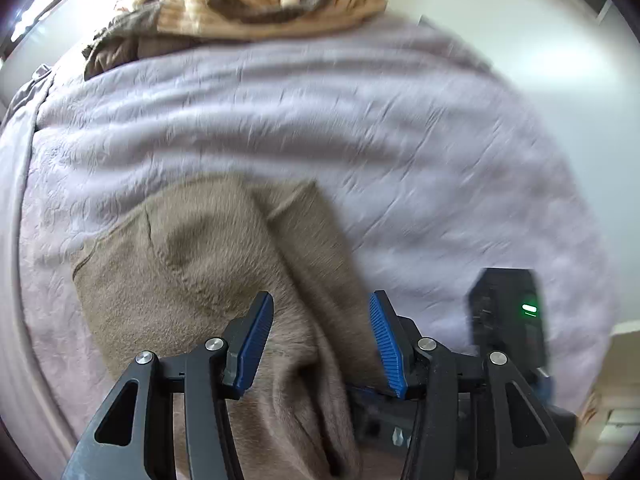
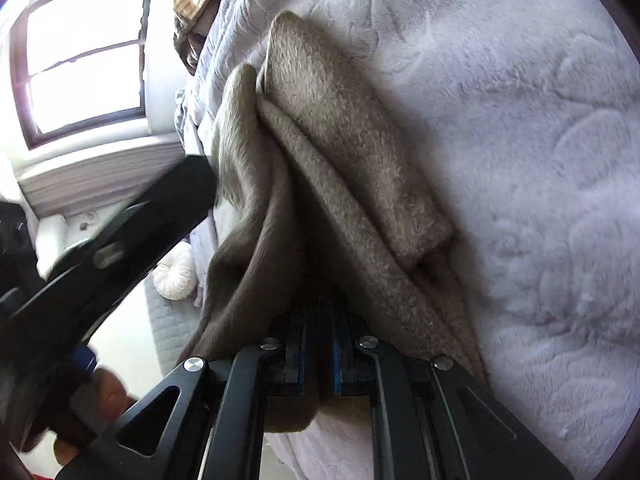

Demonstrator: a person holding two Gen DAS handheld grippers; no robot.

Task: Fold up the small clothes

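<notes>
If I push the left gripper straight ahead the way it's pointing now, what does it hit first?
Most likely the taupe fleece garment: the open left gripper points right at its folds, which fill the gap between the fingers. Beyond lies the lavender bedspread. Depth is hard to judge.

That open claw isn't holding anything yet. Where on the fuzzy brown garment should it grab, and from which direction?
Probably the thick fold ridge of the brown garment lying between the left gripper fingers, coming straight down from above. That raised fold stands off the lavender bedspread, so the fingers can close around it. The right gripper already pinches another edge.
</notes>
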